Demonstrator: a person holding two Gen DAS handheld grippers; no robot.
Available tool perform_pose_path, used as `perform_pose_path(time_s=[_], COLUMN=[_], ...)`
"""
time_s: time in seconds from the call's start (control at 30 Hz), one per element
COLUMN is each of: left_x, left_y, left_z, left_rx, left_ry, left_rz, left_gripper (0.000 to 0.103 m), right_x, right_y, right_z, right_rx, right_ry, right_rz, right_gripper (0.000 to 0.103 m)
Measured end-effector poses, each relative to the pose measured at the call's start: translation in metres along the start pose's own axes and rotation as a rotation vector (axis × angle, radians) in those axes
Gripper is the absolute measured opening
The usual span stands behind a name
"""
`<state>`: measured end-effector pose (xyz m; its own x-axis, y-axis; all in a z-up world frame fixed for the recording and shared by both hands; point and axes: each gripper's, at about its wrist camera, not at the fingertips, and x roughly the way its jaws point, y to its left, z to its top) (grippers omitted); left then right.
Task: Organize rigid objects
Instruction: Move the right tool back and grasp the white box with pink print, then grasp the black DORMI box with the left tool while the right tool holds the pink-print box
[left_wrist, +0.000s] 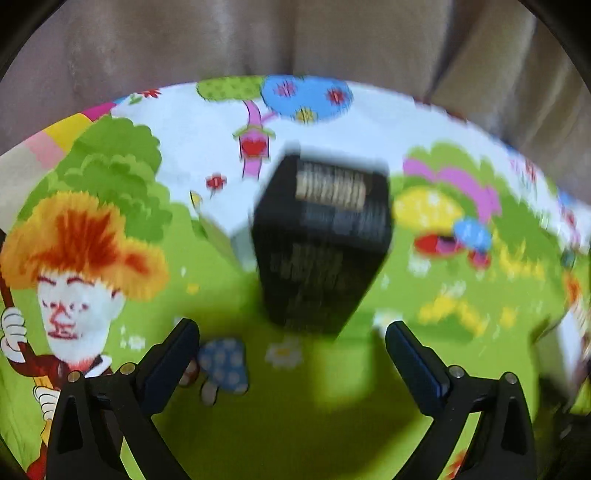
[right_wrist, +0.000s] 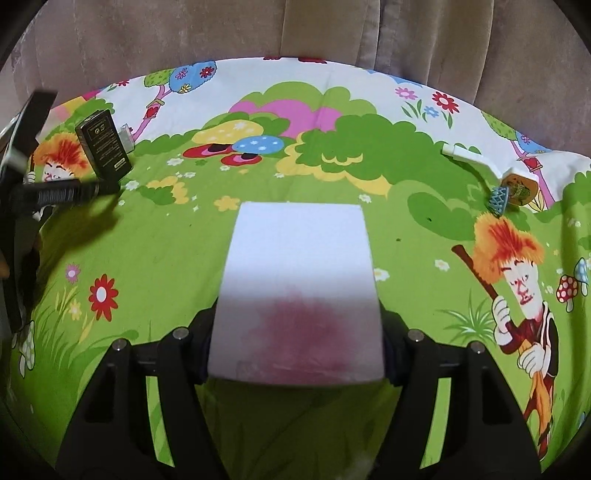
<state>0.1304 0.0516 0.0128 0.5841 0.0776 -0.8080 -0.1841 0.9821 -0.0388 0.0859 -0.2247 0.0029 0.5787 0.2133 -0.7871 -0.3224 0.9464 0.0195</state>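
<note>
Jaws first: the left gripper (left_wrist: 291, 339) is spread wide with nothing between its fingers, while the right gripper (right_wrist: 297, 343) is clamped on a white box (right_wrist: 297, 280), fingers pressed to both of its side walls.

Biggest thing around is the cartoon-print cloth (right_wrist: 155, 254) covering the whole surface, with beige curtains (right_wrist: 184, 33) behind it. The white box fills the center of the right wrist view, its long axis running straight away from the camera toward the top of the frame, with a pinkish smudge on the near end.

Next is the black box (left_wrist: 321, 243), lying on the cloth just ahead of the open left fingers, dead center in the left view, long axis pointing up-frame. That view is badly motion-blurred, so its print can't be read. The right view shows it sharp at upper left (right_wrist: 105, 144), angled, gold lettering on top.

Only the right view catches the small stuff at the right edge: a white plastic piece (right_wrist: 469, 157) and a little teal comb-like thing (right_wrist: 498, 201).
</note>
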Motion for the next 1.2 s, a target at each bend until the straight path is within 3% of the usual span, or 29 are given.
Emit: perform_pose_path(time_s=[0.13,0.3,0.5,0.73,0.77,0.8,0.83,0.87,1.03,1.13,1.2], left_x=[-0.033,-0.033,-0.008,0.001,0.001,0.003,0.004,0.003,-0.037,-0.056,-0.060], left_y=[-0.010,-0.022,-0.030,-0.039,-0.040,-0.040,-0.040,-0.039,-0.030,-0.013,0.002], left_z=[0.005,0.035,0.067,0.066,0.066,0.065,0.063,0.061,0.023,-0.012,-0.039], left_rx=[0.017,0.094,0.112,0.140,0.144,0.144,0.140,0.134,0.152,0.159,0.157], left_ry=[-0.090,-0.143,-0.128,-0.111,-0.109,-0.097,-0.074,-0.056,-0.101,-0.085,-0.045], left_rz=[-0.019,0.049,0.057,0.021,0.007,-0.014,-0.041,-0.064,-0.074,-0.062,-0.055], left_gripper=[0.102,0.102,0.102,0.101,0.092,0.077,0.068,0.047,0.047,0.050,0.061], right_x=[-0.001,-0.001,0.000,0.000,0.000,0.000,0.000,0.000,0.000,0.000,0.000], right_y=[-0.001,0.000,0.000,-0.001,-0.001,-0.001,-0.001,-0.001,-0.001,-0.001,-0.001], right_z=[0.001,0.003,0.003,0.002,0.002,0.002,0.002,0.002,0.002,0.002,0.002], right_rx=[0.001,0.000,0.000,0.000,0.000,0.000,0.000,0.000,0.001,0.001,0.001], right_ry=[-0.003,-0.003,-0.002,-0.002,-0.002,-0.002,-0.002,-0.002,-0.002,-0.002,-0.002], right_rz=[0.000,0.001,0.000,-0.001,-0.001,-0.001,0.000,0.000,0.000,0.000,0.000], right_gripper=[0.070,0.071,0.071,0.071,0.071,0.071,0.071,0.071,0.071,0.071,0.071])
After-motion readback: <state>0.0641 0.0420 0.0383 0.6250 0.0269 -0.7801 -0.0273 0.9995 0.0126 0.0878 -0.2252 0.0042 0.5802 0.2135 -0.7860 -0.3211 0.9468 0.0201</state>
